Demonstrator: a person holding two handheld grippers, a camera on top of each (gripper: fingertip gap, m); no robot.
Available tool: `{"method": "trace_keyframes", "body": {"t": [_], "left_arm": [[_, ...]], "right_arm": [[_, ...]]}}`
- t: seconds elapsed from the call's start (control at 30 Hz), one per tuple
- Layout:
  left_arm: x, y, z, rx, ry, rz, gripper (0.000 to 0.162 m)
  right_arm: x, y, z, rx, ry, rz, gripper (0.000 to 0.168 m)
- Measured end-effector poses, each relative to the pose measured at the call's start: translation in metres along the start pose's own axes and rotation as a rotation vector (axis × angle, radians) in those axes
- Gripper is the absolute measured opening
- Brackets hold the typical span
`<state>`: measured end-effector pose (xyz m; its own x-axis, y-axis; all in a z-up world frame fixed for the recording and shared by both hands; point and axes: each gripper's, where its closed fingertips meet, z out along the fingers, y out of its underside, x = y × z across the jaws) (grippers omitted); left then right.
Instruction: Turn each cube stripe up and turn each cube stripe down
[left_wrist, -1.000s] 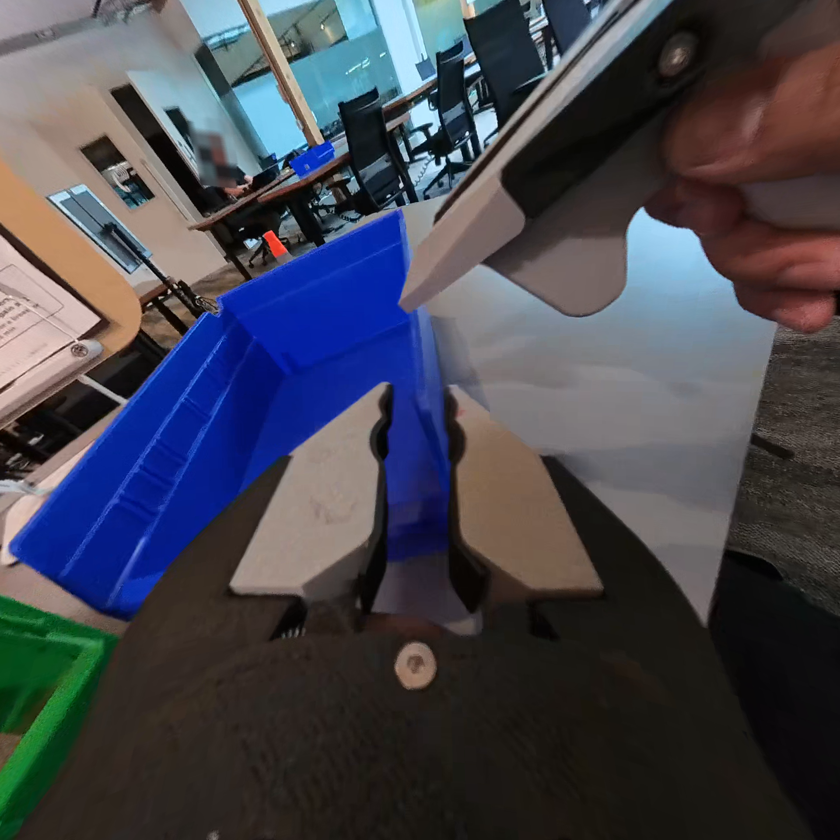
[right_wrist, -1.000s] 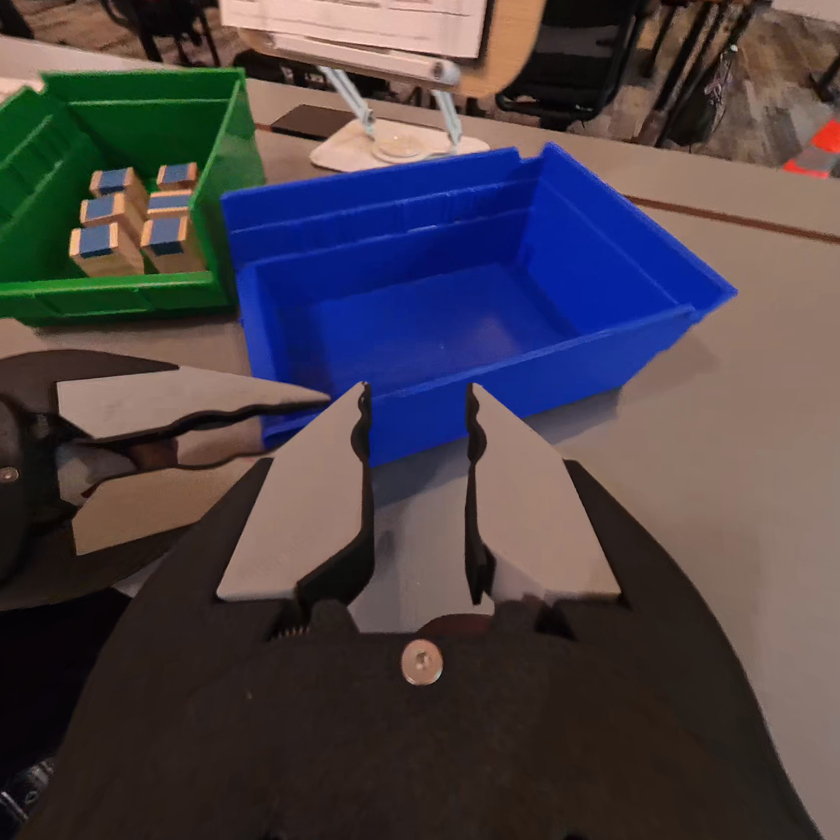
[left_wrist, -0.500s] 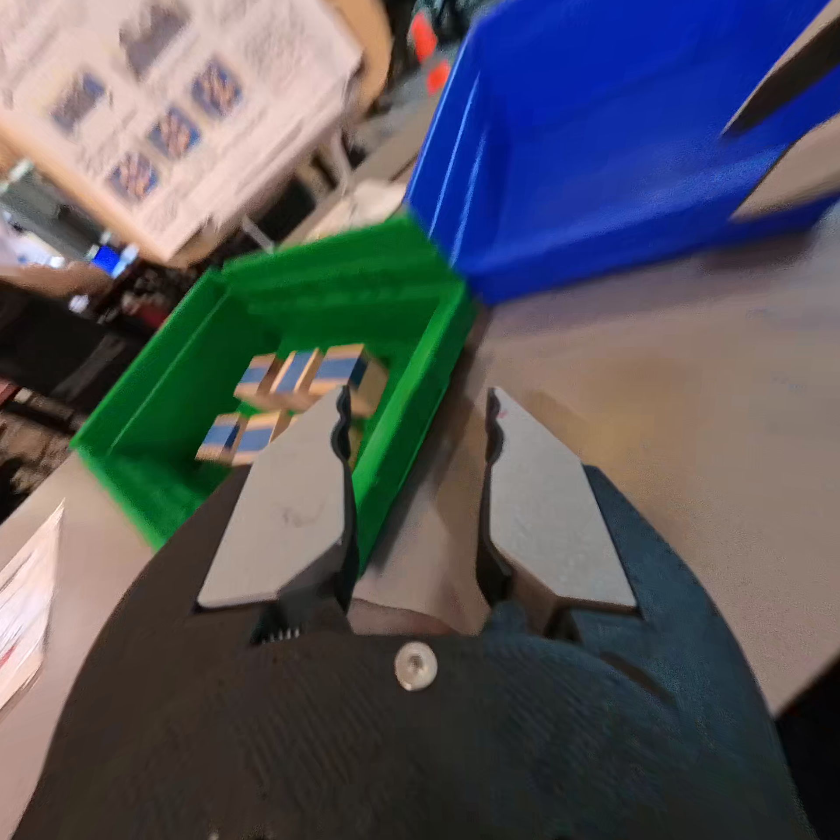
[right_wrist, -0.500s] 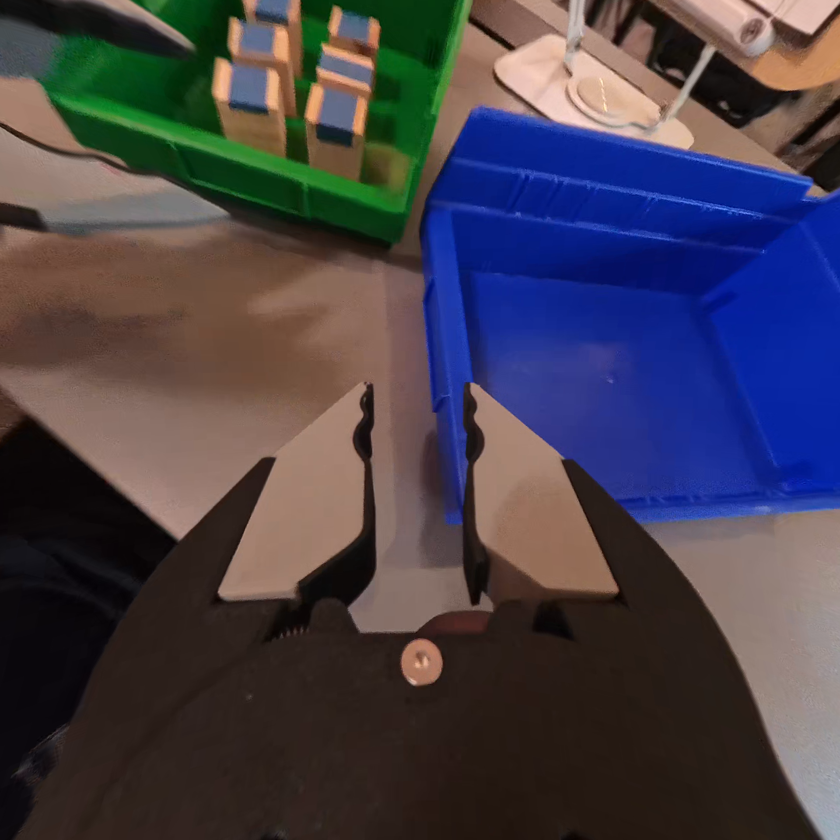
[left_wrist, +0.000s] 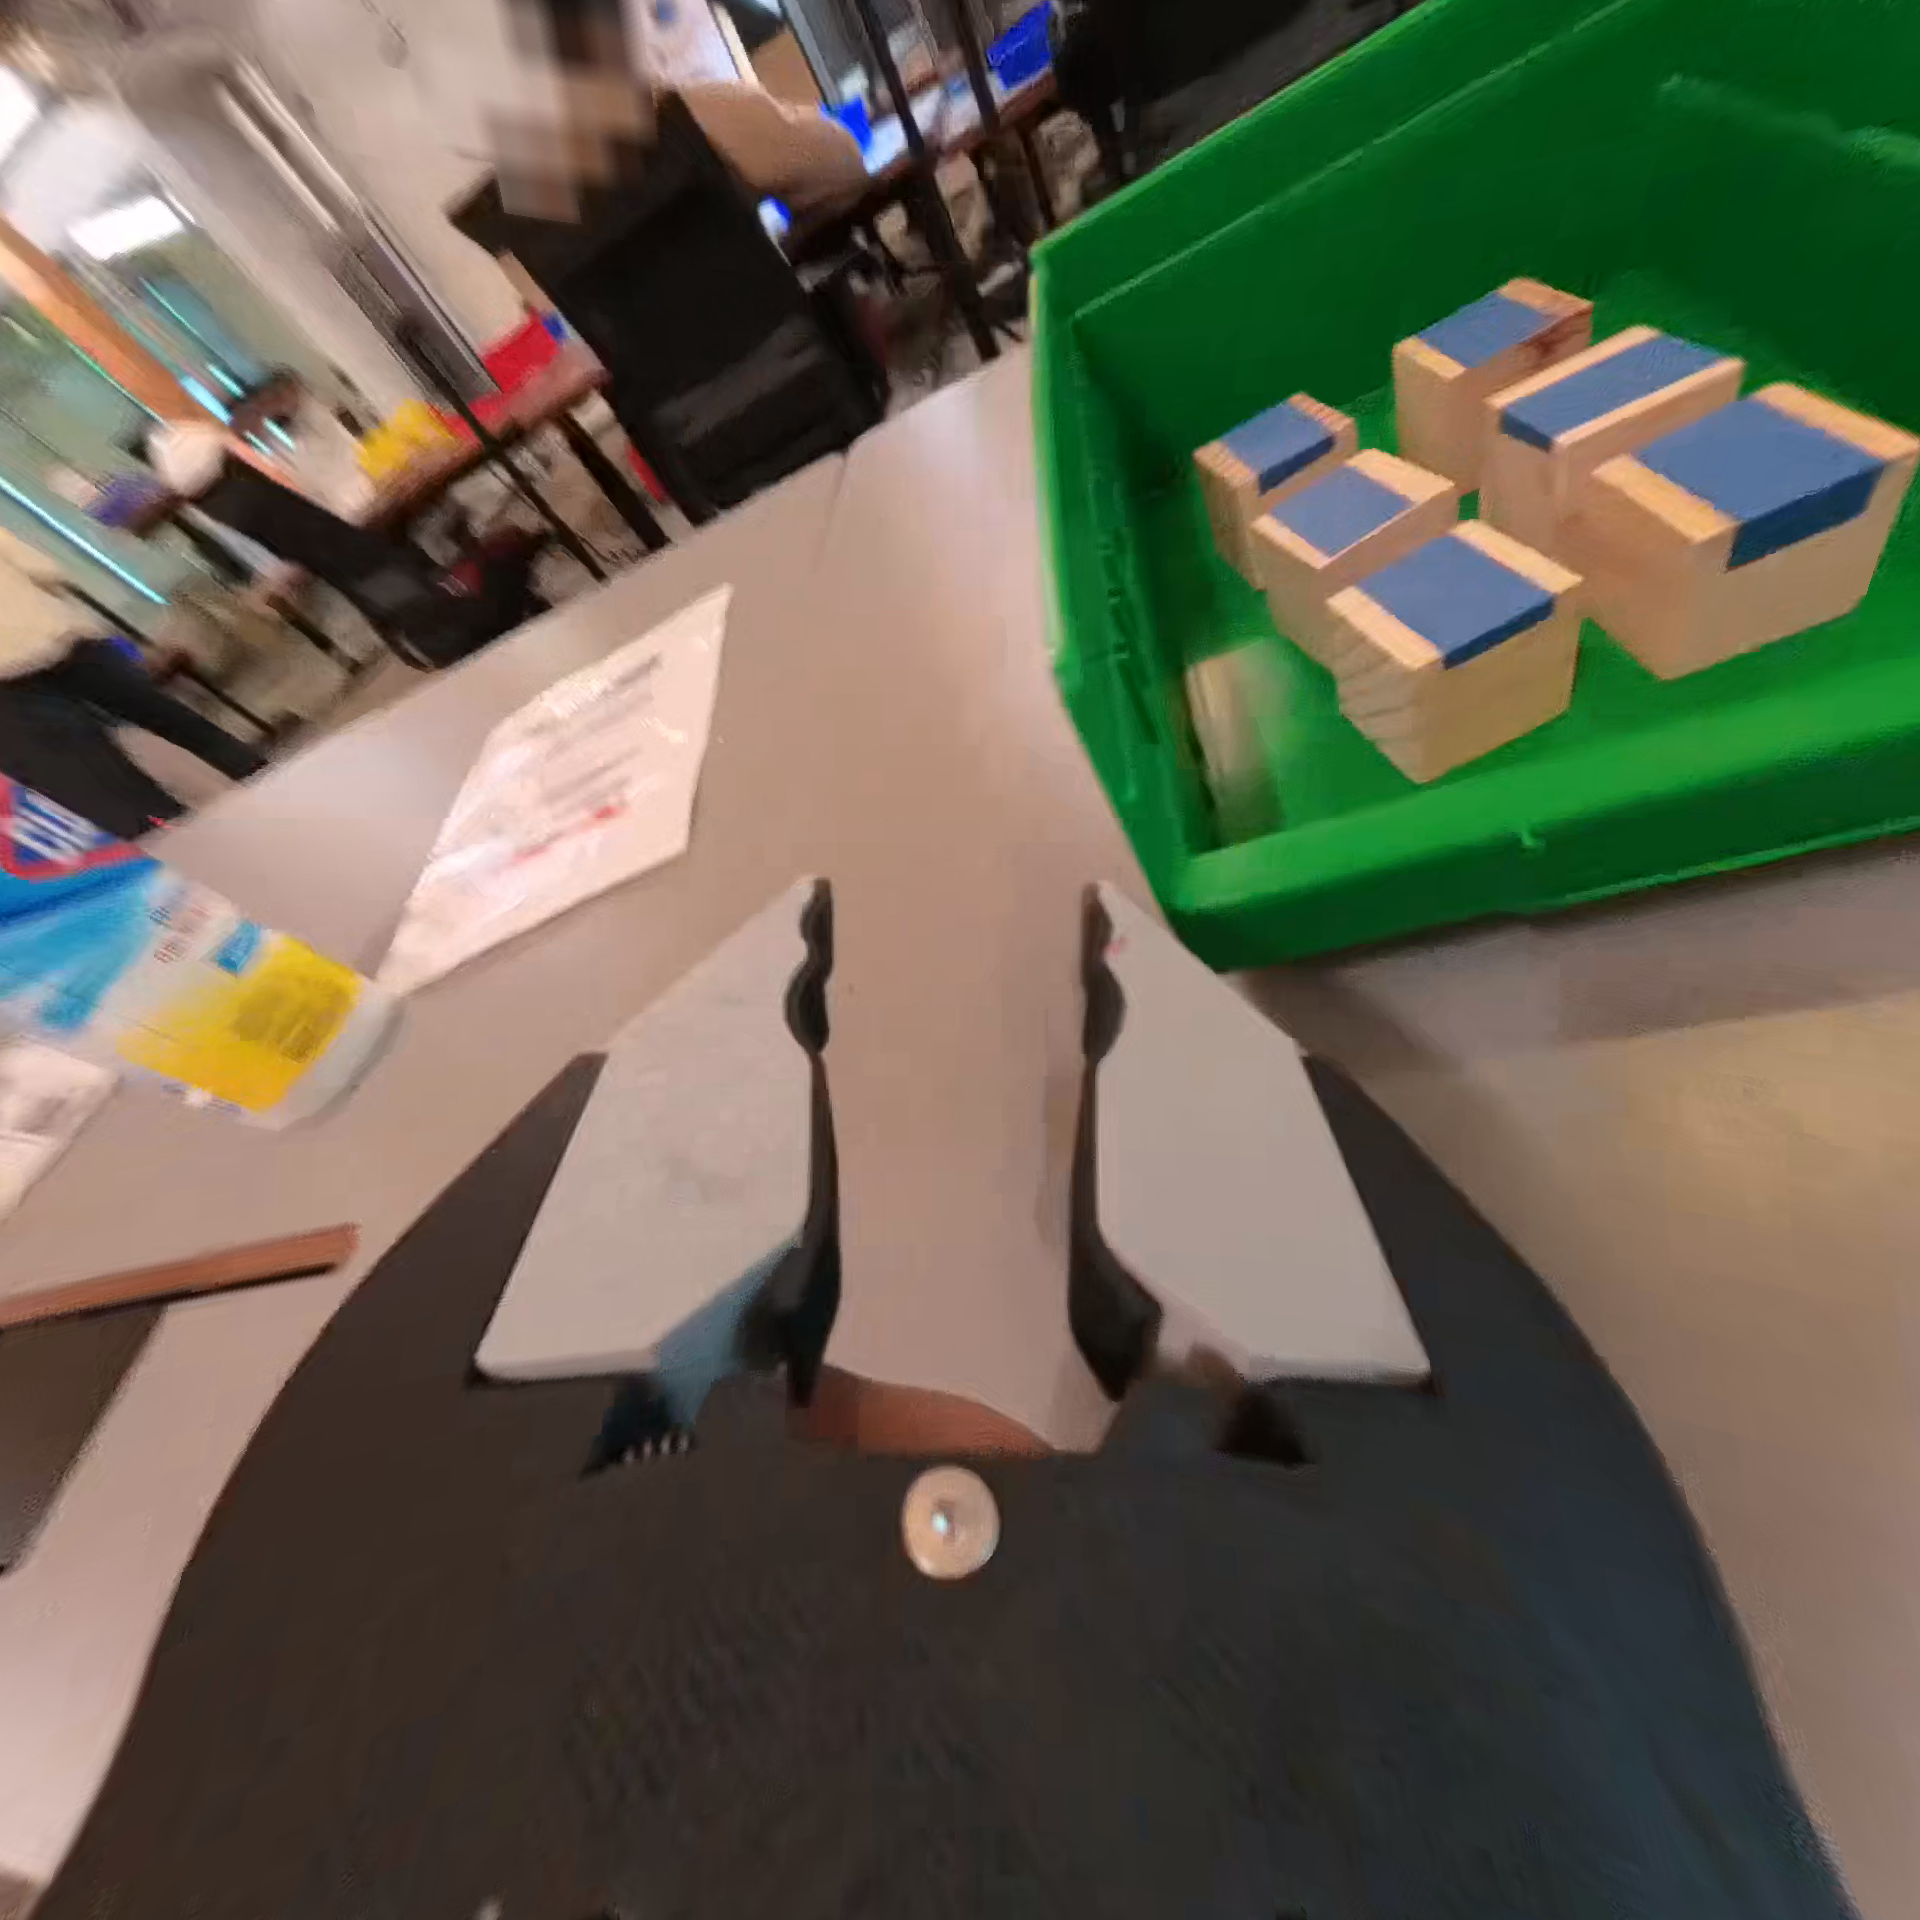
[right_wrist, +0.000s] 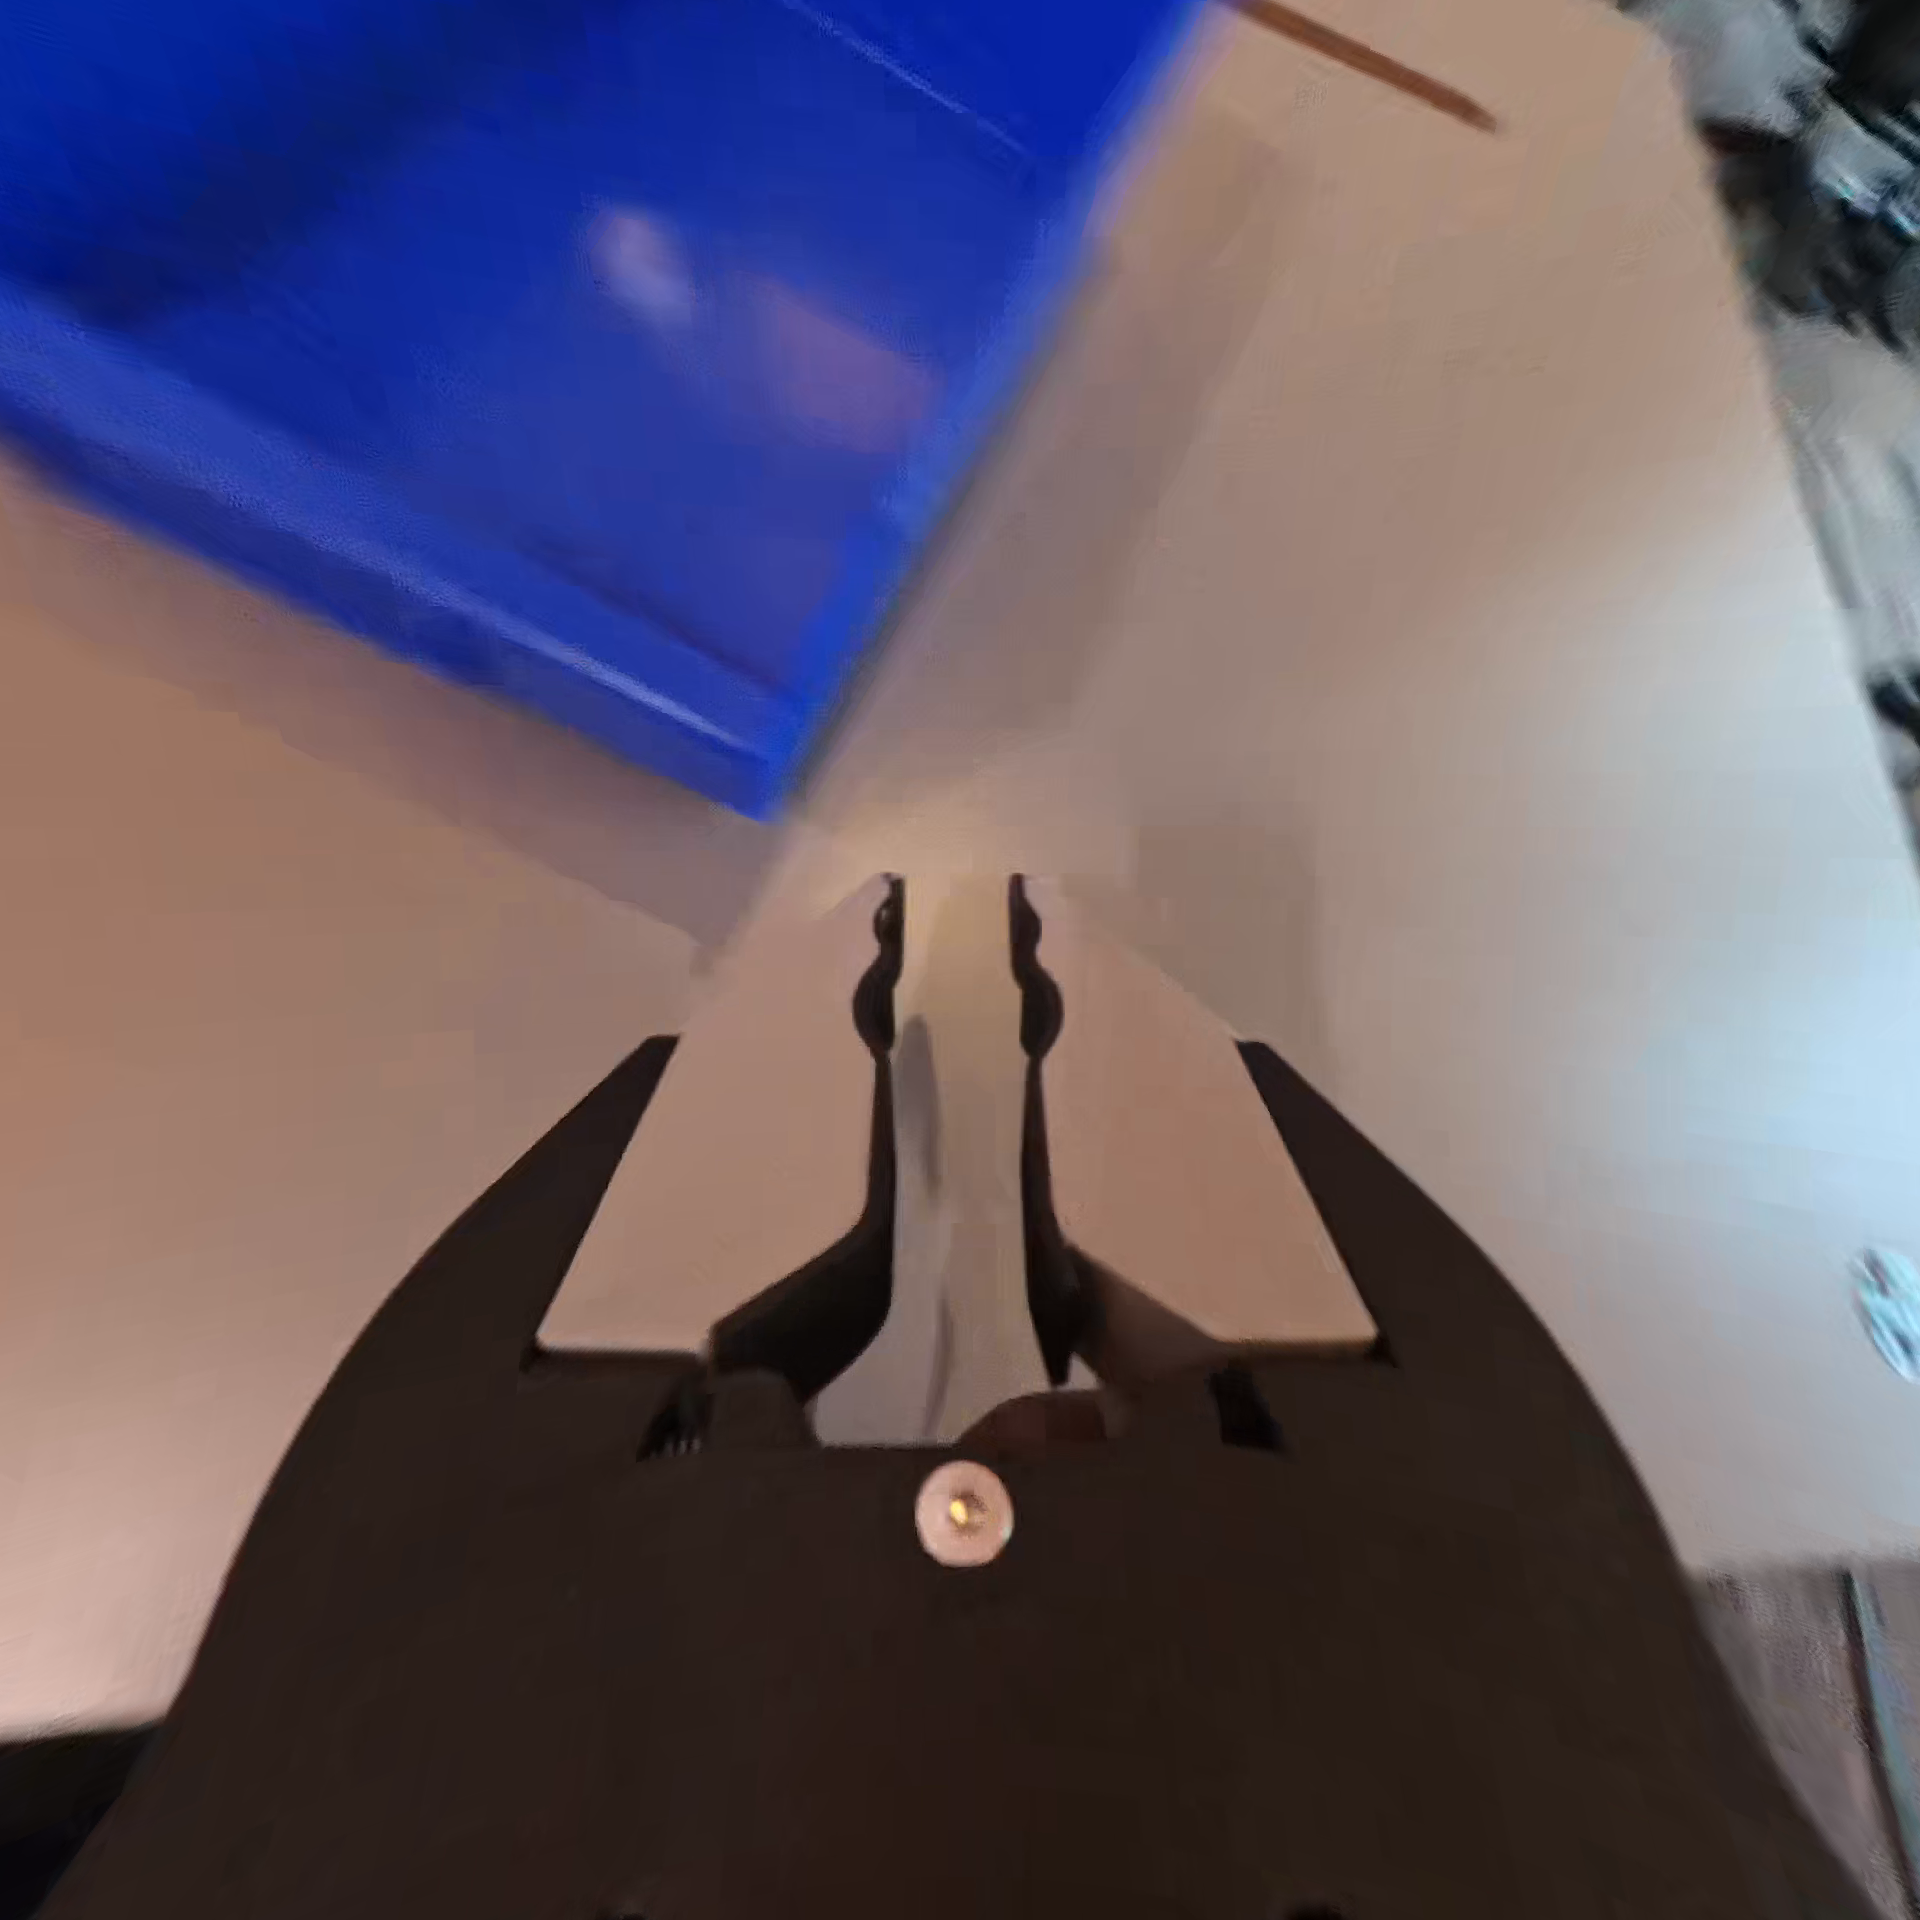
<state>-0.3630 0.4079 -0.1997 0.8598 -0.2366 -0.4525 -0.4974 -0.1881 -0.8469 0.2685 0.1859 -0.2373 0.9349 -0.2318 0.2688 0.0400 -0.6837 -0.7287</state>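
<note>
Cubes (left_wrist: 1455, 644): six wooden blocks, each with a blue stripe facing up, clustered together on the floor of the green bin (left_wrist: 1351, 894). No tongs touch them.

Left gripper (left_wrist: 951, 904): jaws parted with a clear gap, nothing held. It sits over bare grey table (left_wrist: 914, 675), tips just short of the green bin's near left corner.

Right gripper (right_wrist: 948, 883): jaws parted by a narrow gap, nothing between them. View heavily blurred. Tips point at bare table just past the near corner of the blue bin (right_wrist: 499, 499).

Further left in the left wrist view: a blue-and-yellow packet (left_wrist: 208, 997), then a white printed sheet (left_wrist: 582, 779) flat on the table. Background: desks and people, blurred.
</note>
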Motion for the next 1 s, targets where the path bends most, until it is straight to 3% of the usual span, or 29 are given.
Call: {"method": "trace_keyframes", "body": {"t": [0.07, 0.13, 0.23, 0.37, 0.47, 0.5, 0.53, 0.57, 0.6, 0.63, 0.67, 0.77, 0.9, 1.0], "left_arm": [[0.001, 0.000, -0.006, 0.000, 0.095, -0.094, 0.049], [0.030, -0.020, -0.021, 0.070, 0.235, -0.143, 0.058], [0.093, -0.056, -0.039, 0.155, 0.380, -0.100, 0.065], [0.179, -0.095, -0.033, 0.179, 0.470, 0.001, 0.065], [0.220, -0.111, -0.011, 0.154, 0.463, 0.061, 0.063], [0.224, -0.114, 0.000, 0.142, 0.420, 0.092, 0.054], [0.222, -0.116, 0.012, 0.129, 0.365, 0.122, 0.031], [0.222, -0.118, 0.021, 0.111, 0.354, 0.123, 0.032], [0.220, -0.118, 0.029, 0.079, 0.362, 0.085, 0.026], [0.212, -0.118, 0.036, 0.048, 0.350, 0.040, 0.017], [0.199, -0.115, 0.044, 0.024, 0.312, 0.004, 0.006], [0.159, -0.098, 0.052, 0.020, 0.315, -0.084, 0.003], [0.106, -0.063, 0.033, 0.015, 0.318, -0.162, 0.005], [0.081, -0.039, -0.001, 0.006, 0.275, -0.135, 0.002]], "right_arm": [[0.040, 0.016, 0.008, -0.059, 0.009, 0.137, 0.019], [0.028, 0.006, -0.003, 0.010, -0.124, 0.209, 0.032], [-0.038, -0.039, -0.030, 0.212, -0.326, 0.148, 0.049], [-0.151, -0.078, -0.035, 0.228, -0.491, -0.036, 0.067], [-0.187, -0.100, 0.003, 0.183, -0.363, -0.143, 0.069], [-0.185, -0.105, 0.021, 0.151, -0.287, -0.164, 0.066], [-0.179, -0.110, 0.038, 0.122, -0.208, -0.187, 0.062], [-0.170, -0.114, 0.052, 0.098, -0.133, -0.211, 0.051], [-0.169, -0.116, 0.063, 0.072, -0.134, -0.229, 0.055], [-0.170, -0.116, 0.068, 0.038, -0.176, -0.197, 0.043], [-0.167, -0.112, 0.073, -0.019, -0.200, -0.176, 0.018], [-0.115, -0.103, 0.079, -0.058, -0.037, -0.191, 0.005], [-0.052, -0.068, 0.071, -0.043, -0.080, -0.066, 0.004], [-0.009, -0.031, 0.043, -0.037, -0.083, -0.003, 0.008]]}}
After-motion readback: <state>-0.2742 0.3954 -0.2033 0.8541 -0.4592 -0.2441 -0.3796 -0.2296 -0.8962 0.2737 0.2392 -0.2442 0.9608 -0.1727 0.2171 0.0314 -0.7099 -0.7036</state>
